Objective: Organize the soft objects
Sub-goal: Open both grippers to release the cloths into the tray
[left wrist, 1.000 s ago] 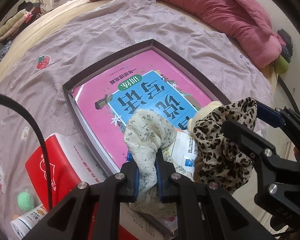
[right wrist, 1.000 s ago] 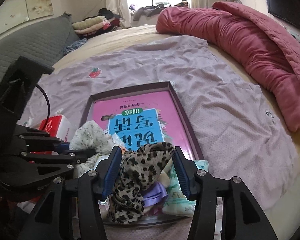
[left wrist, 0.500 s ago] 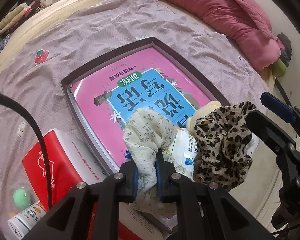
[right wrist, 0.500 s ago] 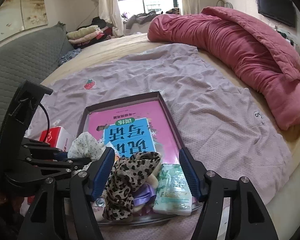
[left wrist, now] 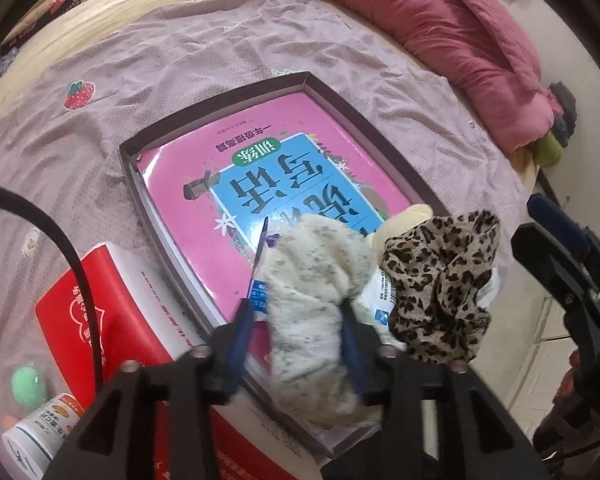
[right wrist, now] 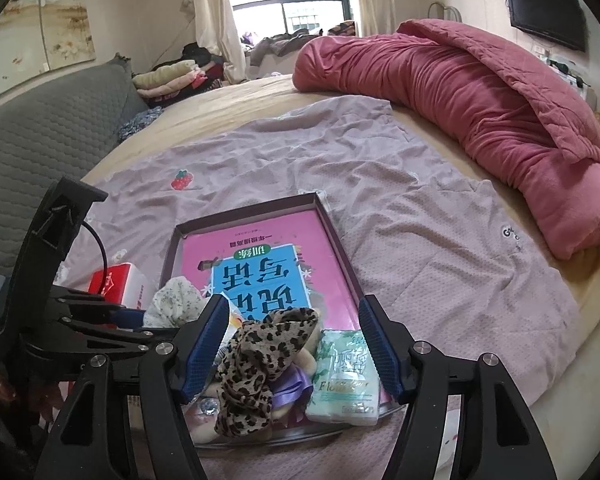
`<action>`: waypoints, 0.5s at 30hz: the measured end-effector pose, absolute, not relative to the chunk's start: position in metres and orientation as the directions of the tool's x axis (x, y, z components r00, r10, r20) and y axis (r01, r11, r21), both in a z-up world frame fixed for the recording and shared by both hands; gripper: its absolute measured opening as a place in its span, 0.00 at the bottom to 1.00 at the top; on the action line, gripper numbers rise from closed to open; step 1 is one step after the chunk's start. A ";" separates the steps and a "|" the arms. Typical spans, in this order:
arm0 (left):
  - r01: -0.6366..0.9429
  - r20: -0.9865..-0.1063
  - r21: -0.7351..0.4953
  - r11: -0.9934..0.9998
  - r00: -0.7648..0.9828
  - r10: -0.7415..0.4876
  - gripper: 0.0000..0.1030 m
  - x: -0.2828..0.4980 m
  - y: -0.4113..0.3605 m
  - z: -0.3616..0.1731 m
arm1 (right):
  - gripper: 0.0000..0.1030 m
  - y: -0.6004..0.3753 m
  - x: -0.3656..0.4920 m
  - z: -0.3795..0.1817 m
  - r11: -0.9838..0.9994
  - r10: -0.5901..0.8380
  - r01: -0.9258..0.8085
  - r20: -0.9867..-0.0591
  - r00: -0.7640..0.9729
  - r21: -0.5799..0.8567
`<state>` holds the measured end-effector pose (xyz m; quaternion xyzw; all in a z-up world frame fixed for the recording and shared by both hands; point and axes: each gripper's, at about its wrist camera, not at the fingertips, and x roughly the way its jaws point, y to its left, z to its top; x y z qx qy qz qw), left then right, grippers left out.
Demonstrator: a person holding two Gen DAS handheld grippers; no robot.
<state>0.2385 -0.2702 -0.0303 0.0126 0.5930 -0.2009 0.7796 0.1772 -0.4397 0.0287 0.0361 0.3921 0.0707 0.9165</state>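
A cream floral scrunchie (left wrist: 316, 280) rests on the near end of the dark tray (left wrist: 220, 112), over a pink book (left wrist: 260, 160). My left gripper (left wrist: 296, 328) straddles it with its jaws opening; a gap shows at the left pad, so nothing is gripped. A leopard-print scrunchie (right wrist: 260, 352) lies just right of it on a beige plush toy (left wrist: 412, 216) and purple ribbon (right wrist: 288, 392). Above it, my right gripper (right wrist: 292, 320) is open wide and touches nothing. A pale green tissue pack (right wrist: 344, 376) lies at the tray's near right corner.
A red tissue box (left wrist: 100, 312), a green ball (left wrist: 28, 384) and a white bottle (left wrist: 40, 436) lie left of the tray on the mauve sheet (right wrist: 420, 240). A pink quilt (right wrist: 460, 92) is heaped at the back right. A grey padded headboard (right wrist: 40, 140) stands on the left.
The left jaws, shut on the floral scrunchie before, have spread apart from it. The right jaws widened and lifted back from the leopard scrunchie, which stays in the tray.
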 end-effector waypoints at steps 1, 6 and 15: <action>0.325 -0.928 -0.227 0.918 0.215 -0.306 0.52 0.239 -0.270 -0.030 | 0.67 -0.440 0.177 0.030 0.987 0.162 -0.102 -0.712 0.683 0.126; 0.313 -0.930 -0.218 0.925 0.220 -0.293 0.56 0.239 -0.271 -0.029 | 0.67 -0.440 0.175 0.031 0.987 0.160 -0.097 -0.707 0.688 0.129; 0.299 -0.917 -0.246 0.922 0.235 -0.321 0.60 0.241 -0.274 -0.015 | 0.67 -0.448 0.172 0.035 0.986 0.159 -0.074 -0.695 0.701 0.151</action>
